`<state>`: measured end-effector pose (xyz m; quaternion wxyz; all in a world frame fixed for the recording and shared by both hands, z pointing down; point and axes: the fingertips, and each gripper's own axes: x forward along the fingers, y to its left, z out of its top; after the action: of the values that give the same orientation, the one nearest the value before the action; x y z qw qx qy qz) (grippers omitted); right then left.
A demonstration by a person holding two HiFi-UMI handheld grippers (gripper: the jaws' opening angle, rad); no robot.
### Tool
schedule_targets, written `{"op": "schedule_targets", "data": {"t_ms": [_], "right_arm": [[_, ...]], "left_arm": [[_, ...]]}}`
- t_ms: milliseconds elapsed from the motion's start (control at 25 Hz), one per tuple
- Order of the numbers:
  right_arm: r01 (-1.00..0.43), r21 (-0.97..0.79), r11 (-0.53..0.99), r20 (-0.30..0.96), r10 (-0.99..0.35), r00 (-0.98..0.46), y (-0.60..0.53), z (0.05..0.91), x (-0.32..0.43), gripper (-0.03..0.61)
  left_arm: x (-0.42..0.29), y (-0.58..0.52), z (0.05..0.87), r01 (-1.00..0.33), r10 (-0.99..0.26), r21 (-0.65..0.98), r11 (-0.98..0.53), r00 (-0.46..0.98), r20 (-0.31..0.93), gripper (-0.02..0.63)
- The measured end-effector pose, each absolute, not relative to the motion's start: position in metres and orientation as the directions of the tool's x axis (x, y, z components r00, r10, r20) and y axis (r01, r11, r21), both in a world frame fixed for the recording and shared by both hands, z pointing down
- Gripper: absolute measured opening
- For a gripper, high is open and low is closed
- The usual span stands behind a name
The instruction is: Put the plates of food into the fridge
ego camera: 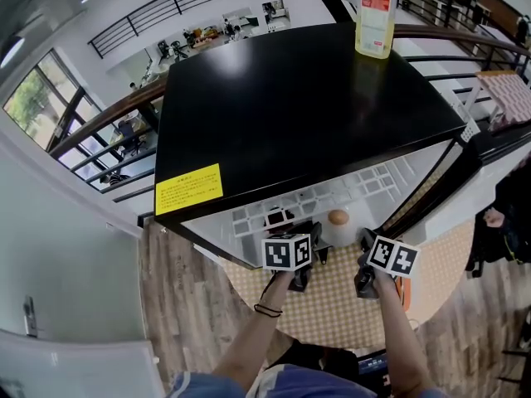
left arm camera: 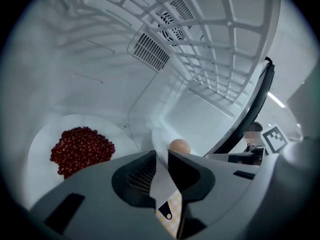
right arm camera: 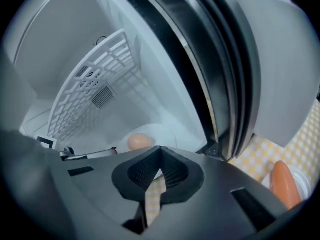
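Left gripper: fingers released, part open, nothing between them. Right gripper: fingers clenched, empty. Inside the fridge, the berry plate sits ahead-left of the left fingers and the egg plate just ahead of the right fingers. One carrot lies outside on the checked tabletop, right of the right fingers, long axis roughly along their pointing line; right hand judged nearer

Head overhead; gripper views inside fridge
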<state>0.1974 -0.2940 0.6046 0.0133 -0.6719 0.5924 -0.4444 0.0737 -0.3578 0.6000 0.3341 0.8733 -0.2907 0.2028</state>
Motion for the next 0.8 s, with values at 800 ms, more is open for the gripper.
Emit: {"op": "schedule_targets", "data": {"t_ms": [800], "right_arm": [[-0.866, -0.453, -0.21, 0.641, -0.752, -0.154, -0.308, 0.636, 0.163, 0.014]], "left_arm": [[0.085, -0.343, 0.596, -0.632, -0.375, 0.398, -0.665, 0.744, 0.554, 0.066]]}}
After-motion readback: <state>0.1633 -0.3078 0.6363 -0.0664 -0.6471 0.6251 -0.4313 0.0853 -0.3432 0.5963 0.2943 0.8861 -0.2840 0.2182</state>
